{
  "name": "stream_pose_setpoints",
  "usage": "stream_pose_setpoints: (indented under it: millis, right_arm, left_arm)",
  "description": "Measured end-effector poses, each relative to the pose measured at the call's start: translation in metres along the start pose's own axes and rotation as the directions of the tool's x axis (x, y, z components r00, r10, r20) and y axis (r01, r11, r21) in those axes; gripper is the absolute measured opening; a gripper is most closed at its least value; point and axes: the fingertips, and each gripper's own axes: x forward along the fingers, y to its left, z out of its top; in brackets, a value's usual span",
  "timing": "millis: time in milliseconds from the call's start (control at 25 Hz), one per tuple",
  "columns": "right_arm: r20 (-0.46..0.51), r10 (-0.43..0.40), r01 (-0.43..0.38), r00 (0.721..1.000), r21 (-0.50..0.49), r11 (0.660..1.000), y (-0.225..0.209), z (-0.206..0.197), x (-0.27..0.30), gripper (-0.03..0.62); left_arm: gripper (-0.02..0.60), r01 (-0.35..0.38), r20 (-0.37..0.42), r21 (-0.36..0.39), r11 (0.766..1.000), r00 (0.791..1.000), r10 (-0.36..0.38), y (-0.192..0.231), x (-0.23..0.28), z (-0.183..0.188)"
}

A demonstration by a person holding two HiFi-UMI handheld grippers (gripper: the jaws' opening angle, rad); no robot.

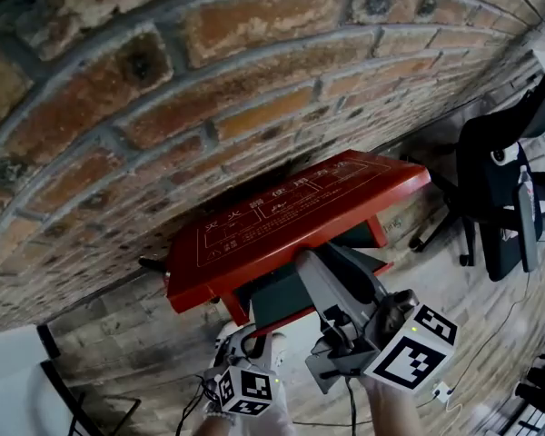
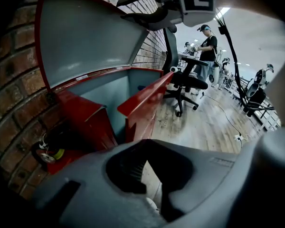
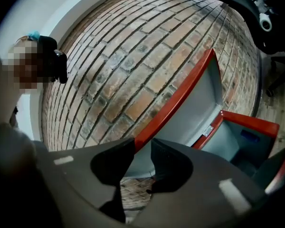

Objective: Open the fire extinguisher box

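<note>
Red fire extinguisher box (image 2: pixel 85 118) parked against the brick wall (image 1: pixel 209 53) – lid (image 1: pixel 291 216) up and tilted back toward the bricks, grey inside on show. Right gripper (image 3: pixel 142 144) clamped on the lid's red front edge. Left gripper (image 2: pixel 147 144) lower down in front of the box – jaws pressed together on nothing. Black office chair (image 1: pixel 500 198) off past the box's right end.

left tongs (image 2: pixel 145 146): closed, empty, held low | right tongs (image 3: pixel 143 144): raised, clamped on lid (image 3: pixel 180 99) edge
</note>
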Motion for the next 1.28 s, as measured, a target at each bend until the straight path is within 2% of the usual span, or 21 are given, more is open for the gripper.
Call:
stream_pose_setpoints:
  millis: [640,840,920,1280]
  right_arm:
    - [0.006,-0.007,0.008,1.0,-0.037,0.999,0.012,0.034,0.061,0.104]
    - [0.015,-0.015,0.016,1.0,-0.051,0.999,0.012,0.042,0.08,0.1]
    - [0.016,-0.024,0.025,1.0,-0.062,0.998,0.01,0.045,0.085,0.077]
    - [-0.009,-0.047,0.045,0.999,-0.11,0.993,0.002,0.049,0.092,0.071]
  left_arm:
    - [0.002,-0.009,0.016,-0.068,0.998,1.0,0.01,0.007,-0.004,0.005]
    - [0.002,-0.005,0.023,-0.075,0.997,1.0,0.007,0.006,-0.004,0.007]
    - [0.003,-0.004,0.027,-0.076,0.997,1.0,0.006,0.006,-0.004,0.008]
    - [0.002,-0.006,0.029,-0.082,0.997,1.0,0.008,0.009,-0.002,0.008]
